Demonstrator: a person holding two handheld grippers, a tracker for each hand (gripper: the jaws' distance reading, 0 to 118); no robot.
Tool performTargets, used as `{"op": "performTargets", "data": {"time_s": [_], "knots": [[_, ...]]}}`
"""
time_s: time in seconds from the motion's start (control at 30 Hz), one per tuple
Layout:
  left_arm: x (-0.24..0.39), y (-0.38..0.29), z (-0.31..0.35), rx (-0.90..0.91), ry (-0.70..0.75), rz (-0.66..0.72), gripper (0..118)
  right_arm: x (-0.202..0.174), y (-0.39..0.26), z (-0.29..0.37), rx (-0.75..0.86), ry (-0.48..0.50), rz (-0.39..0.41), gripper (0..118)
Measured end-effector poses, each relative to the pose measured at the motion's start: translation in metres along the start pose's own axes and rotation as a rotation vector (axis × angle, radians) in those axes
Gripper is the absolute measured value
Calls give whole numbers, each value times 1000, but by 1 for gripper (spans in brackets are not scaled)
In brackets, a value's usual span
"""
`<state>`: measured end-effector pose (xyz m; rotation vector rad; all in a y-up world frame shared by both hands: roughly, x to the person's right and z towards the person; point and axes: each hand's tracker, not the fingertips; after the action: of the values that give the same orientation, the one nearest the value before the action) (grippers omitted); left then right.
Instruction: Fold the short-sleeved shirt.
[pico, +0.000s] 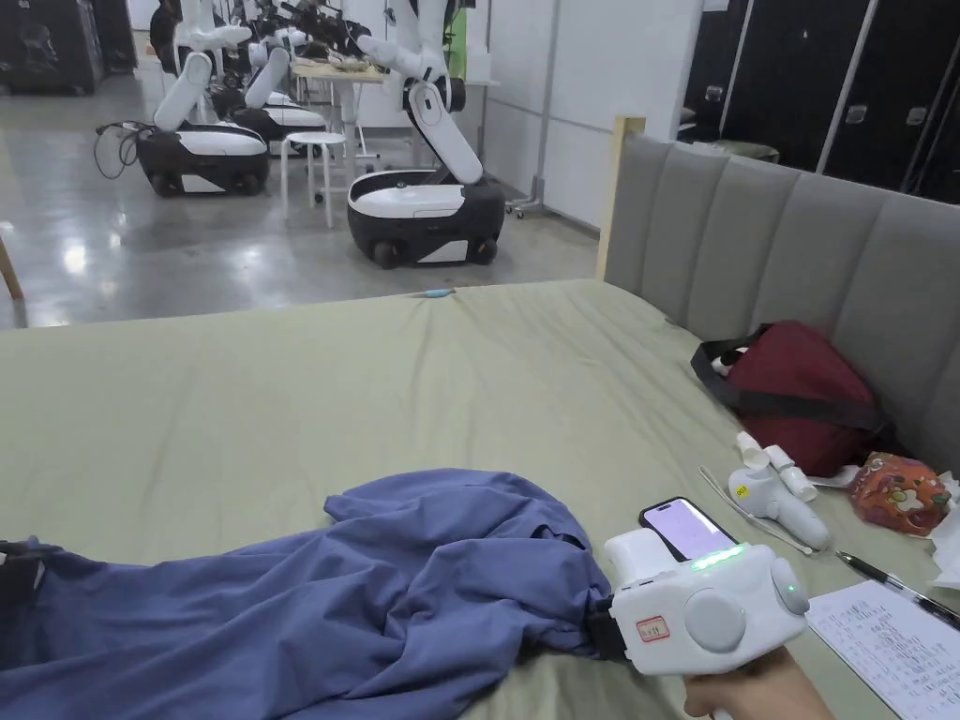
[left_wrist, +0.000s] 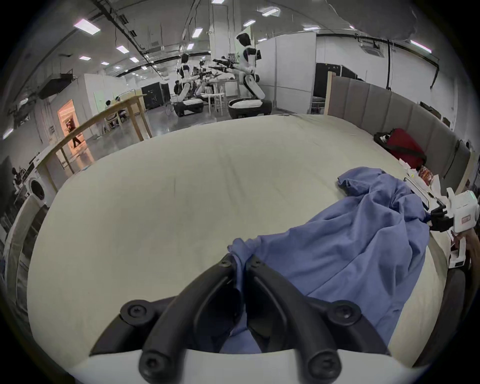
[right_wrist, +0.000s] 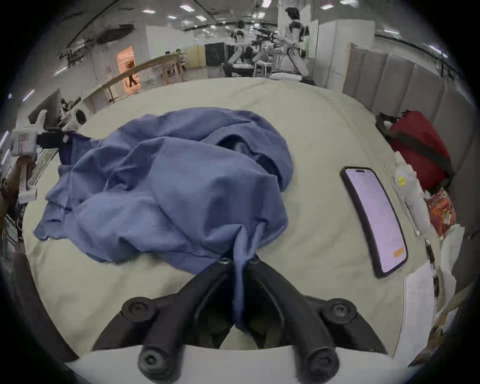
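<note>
A blue short-sleeved shirt (pico: 375, 591) lies crumpled on the pale green bed (pico: 375, 375), stretched between my two grippers. My right gripper (pico: 600, 628) is at the shirt's right end, its black jaws shut on a bunch of the cloth; a hand holds its white body. In the right gripper view the shirt (right_wrist: 181, 181) runs up from between the right gripper's (right_wrist: 240, 261) closed jaws. In the left gripper view my left gripper (left_wrist: 240, 263) is shut on an edge of the shirt (left_wrist: 350, 259), and the right gripper (left_wrist: 433, 220) shows far right.
On the bed's right side lie a phone (pico: 686, 527) with a lit screen, a white device (pico: 778, 492), a red bag (pico: 797, 394), a patterned pouch (pico: 900, 492), a pen (pico: 891, 586) and a paper sheet (pico: 891, 647). A grey headboard (pico: 797, 244) bounds the right. Wheeled robots (pico: 422, 206) stand beyond the bed.
</note>
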<state>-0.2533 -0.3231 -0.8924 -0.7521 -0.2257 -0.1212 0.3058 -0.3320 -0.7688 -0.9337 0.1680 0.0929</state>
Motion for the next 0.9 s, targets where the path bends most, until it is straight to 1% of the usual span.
{"op": "performTargets", "data": {"time_s": [0.03,0.1,0.17,0.23,0.3,0.37,0.4,0.47,0.5,0.57,0.63,0.67,0.73,0.77,0.83,0.9], "knots": [[0,-1,4,10,-1,3,4,-4,0,4,11,1,-8,4],[-3,1,12,56,-3,34,4,-4,2,17,92,9,-33,4],[-7,7,31,137,-43,108,4,-7,6,42,236,-22,-34,4],[-10,13,56,231,-91,183,4,-10,11,76,388,-5,-28,4],[-13,18,85,331,-147,243,4,-16,16,106,508,12,-43,4],[-15,24,109,410,-206,325,4,-26,27,133,588,25,-25,4],[-16,27,120,444,-214,339,4,-31,33,143,623,28,-15,4],[-19,41,141,491,-225,334,4,-45,54,161,678,46,3,4],[-21,48,146,487,-229,328,4,-50,65,168,697,58,13,4],[-24,74,163,531,-225,292,4,-61,101,176,735,76,37,4],[-30,102,176,557,-177,258,4,-73,137,186,762,50,84,4],[-33,117,184,568,-171,247,4,-79,156,194,778,45,94,4],[-43,146,199,602,-125,217,4,-85,194,206,832,73,103,4],[-50,164,206,610,-100,196,4,-90,213,214,861,70,97,4],[-63,195,218,641,-65,193,4,-98,253,230,881,56,90,4],[-79,229,226,638,-13,193,4,-105,295,241,914,20,97,4]]}}
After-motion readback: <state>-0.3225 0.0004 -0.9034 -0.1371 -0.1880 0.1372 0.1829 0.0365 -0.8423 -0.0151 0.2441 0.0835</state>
